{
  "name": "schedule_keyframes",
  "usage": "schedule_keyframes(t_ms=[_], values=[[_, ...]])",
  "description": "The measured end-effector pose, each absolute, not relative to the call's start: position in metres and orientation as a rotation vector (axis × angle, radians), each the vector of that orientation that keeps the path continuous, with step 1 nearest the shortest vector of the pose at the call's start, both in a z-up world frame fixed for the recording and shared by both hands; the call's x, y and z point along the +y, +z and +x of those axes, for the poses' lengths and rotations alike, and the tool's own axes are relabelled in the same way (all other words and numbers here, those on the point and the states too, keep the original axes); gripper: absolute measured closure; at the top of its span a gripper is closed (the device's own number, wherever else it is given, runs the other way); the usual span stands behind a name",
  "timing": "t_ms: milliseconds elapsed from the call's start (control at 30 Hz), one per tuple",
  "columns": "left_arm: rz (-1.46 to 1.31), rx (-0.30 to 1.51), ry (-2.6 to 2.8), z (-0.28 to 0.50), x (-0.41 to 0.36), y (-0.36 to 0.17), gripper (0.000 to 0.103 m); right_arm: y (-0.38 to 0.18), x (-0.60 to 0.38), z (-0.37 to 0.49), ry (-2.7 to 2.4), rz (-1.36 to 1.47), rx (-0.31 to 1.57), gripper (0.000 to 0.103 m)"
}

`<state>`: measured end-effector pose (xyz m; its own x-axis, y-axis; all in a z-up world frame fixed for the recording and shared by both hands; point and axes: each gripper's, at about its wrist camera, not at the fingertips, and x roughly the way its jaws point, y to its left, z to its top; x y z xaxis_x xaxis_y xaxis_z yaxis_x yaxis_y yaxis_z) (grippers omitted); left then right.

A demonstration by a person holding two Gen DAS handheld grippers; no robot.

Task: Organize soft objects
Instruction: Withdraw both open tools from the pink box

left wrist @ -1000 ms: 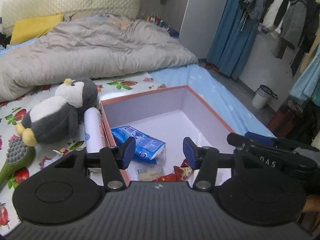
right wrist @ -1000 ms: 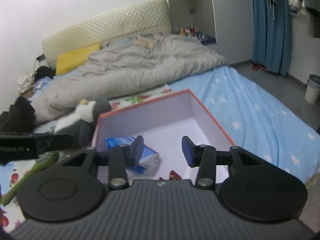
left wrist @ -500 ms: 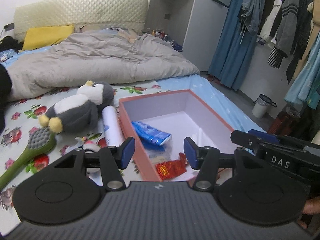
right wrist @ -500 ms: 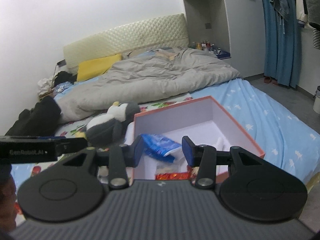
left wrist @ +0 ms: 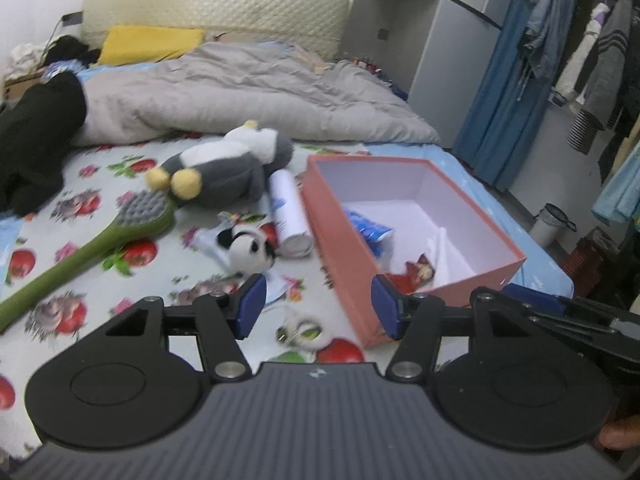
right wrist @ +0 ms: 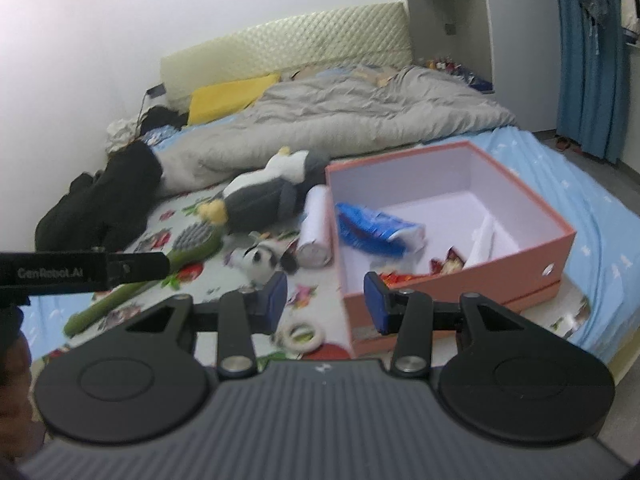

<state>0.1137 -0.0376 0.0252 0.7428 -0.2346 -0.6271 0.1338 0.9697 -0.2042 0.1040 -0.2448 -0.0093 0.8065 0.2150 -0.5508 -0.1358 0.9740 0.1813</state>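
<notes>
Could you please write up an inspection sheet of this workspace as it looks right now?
Surface: bed with fruit-print sheet, grey duvet bunched at the back.
Job's things: penguin plush and panda plush lie on the sheet, outside the box; blue pack and red wrappers inside it.
Clutter: green brush, white tube beside the box, white ring, black clothing.
Grippers: left gripper open, empty, jaws just been opening; right gripper open, empty.
Cables: nothing seen on the bed.
Surroundings: yellow pillow, blue curtain, hanging clothes, bin.
</notes>
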Motion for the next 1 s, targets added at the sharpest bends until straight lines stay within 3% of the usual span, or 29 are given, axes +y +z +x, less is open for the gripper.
schedule_keyframes(t_ms=[400,1000], values=[[-0.216,0.731,-0.091,0.077,0.018,-0.016,0.033,-0.049,-0.197,0.088,0.278,0.096,0.672,0.057],[-0.222,0.773,-0.046,0.065,0.038,-0.061,0.028,-0.084,-0.181,0.083,0.297,0.075,0.692,0.057]])
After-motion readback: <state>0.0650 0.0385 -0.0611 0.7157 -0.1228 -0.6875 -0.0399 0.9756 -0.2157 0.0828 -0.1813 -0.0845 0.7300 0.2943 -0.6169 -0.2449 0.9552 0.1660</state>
